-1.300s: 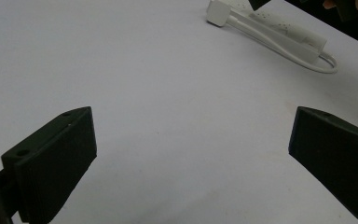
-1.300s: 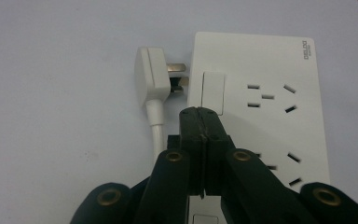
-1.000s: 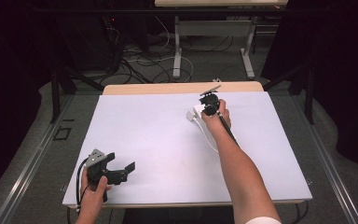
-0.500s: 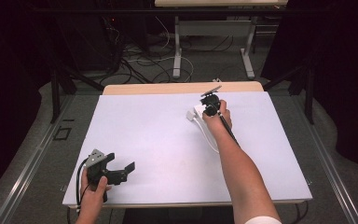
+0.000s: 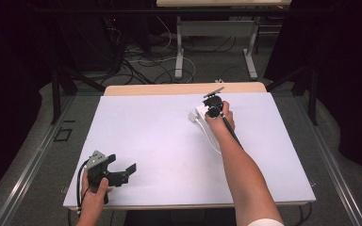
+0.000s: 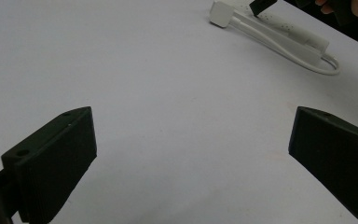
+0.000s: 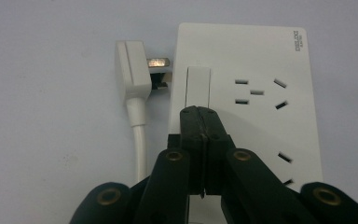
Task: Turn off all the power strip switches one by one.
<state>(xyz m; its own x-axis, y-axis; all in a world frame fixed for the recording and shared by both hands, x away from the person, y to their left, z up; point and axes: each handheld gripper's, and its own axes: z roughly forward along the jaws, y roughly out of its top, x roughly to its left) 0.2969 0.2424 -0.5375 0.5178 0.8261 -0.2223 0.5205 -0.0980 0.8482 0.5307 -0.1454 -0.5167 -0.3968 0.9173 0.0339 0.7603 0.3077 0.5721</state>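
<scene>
1 white power strip [image 7: 247,88] with rocker switch [image 7: 198,86], 1 white plug [image 7: 133,70] beside it. Right hand-held gripper [image 7: 199,112] jaws together at the switch; left hand-held gripper [image 5: 122,170] jaws apart over the desk [image 5: 146,127].

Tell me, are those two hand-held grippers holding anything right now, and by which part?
Nothing is held. The left hand-held gripper is open over bare table. The right hand-held gripper is shut, its tips at the power strip switch, gripping nothing.

power strip [image 7: 247,88]: 1 | plug [image 7: 133,70]: 1 | cord [image 5: 212,141]: 1 | claws: 2 | table [image 5: 160,136]: 1
</scene>
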